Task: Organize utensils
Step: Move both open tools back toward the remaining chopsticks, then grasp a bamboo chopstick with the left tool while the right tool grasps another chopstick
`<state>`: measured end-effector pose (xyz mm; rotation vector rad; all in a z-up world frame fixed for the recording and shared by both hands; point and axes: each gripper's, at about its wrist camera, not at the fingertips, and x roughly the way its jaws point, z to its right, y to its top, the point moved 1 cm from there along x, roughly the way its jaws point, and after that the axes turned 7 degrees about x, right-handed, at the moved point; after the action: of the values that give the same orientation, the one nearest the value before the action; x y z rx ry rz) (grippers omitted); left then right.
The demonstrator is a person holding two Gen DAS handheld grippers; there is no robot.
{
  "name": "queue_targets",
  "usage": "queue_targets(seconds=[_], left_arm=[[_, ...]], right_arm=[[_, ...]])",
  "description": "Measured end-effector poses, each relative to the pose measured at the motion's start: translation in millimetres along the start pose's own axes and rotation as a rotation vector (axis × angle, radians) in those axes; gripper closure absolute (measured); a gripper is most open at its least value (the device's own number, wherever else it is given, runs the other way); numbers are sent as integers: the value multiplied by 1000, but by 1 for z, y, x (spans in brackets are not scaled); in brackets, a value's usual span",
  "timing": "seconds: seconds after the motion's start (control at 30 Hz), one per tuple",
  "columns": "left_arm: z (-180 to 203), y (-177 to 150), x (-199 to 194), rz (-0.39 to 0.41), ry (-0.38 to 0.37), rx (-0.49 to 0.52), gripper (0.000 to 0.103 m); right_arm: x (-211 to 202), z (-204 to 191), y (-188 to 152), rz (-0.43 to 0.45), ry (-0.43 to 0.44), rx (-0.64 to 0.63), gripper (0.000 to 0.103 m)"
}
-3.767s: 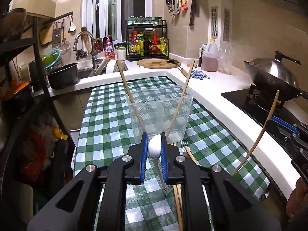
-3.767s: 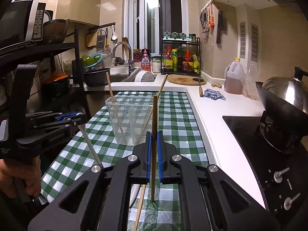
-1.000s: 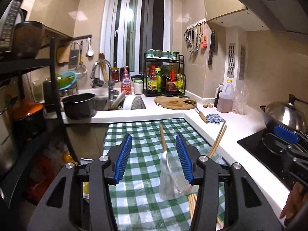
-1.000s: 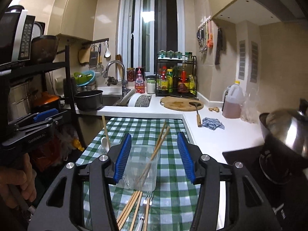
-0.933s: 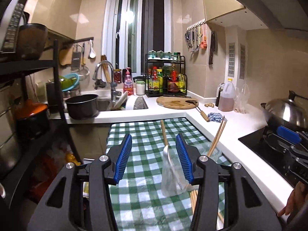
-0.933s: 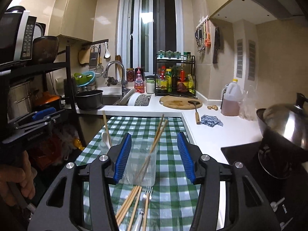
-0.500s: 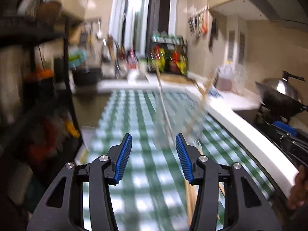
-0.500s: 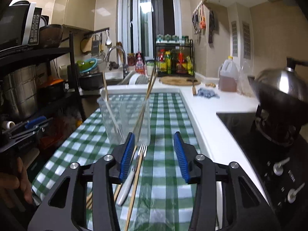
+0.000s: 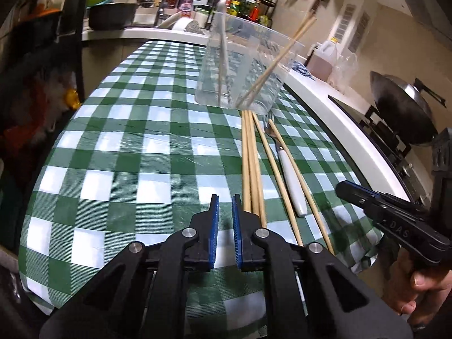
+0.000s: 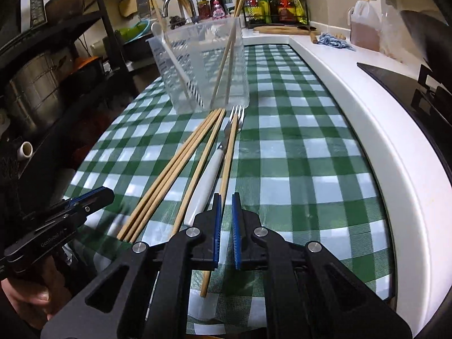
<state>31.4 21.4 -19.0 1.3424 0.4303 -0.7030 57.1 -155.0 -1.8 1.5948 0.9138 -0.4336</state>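
A clear plastic container (image 9: 243, 65) stands on the green checked cloth (image 9: 141, 147) and holds a white spoon (image 10: 158, 29) and two chopsticks. In front of it lie several loose chopsticks (image 9: 250, 155) and a white-handled fork (image 9: 291, 180). My left gripper (image 9: 224, 197) hangs low over the cloth just left of the chopstick ends. Its jaws are closing, almost together, with nothing between them. My right gripper (image 10: 224, 196) is low over the near end of the fork (image 10: 212, 169). Its jaws are closing too, with only cloth in the gap and one chopstick passing under the left finger.
A white counter edge (image 10: 367, 130) borders the cloth on the right, with a stove and wok (image 9: 401, 107) beyond. A jug (image 10: 364, 25) and a blue rag (image 10: 333, 41) sit at the back right. A dark rack with pots (image 10: 42, 84) stands to the left.
Both grippers came down from above the container to just over the cloth, tilting downward. Their jaws went from wide apart to almost together. The spoon and chopstick held earlier now stand in the container.
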Motion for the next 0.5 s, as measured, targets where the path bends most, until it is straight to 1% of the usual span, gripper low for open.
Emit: queue_targets(seconds=[0.07,0.17,0.27,0.37,0.43,0.5], left_arm=[[7,-5,4,-11,-5,24,93],[10,-8,10,-37,-11,27,93],[16,-7,12,-47,-23,35,93],[23,-9,18,-65,-21,63,93],[26,-12,23,-75,-6,83,93],[29,-13,22,-64,27,117,92]], right_arm=[[3,-3,-3,-23,10,-6,95],[11,-6,-8,-59,6,-14,92],[19,-4,-12,-97,6,-9,92],[22,-5,-14,-107,-11,-25,90],[21,-6,-16,-100,-21,-38,90],[22,-9,-18,-96,-24,-52,90]])
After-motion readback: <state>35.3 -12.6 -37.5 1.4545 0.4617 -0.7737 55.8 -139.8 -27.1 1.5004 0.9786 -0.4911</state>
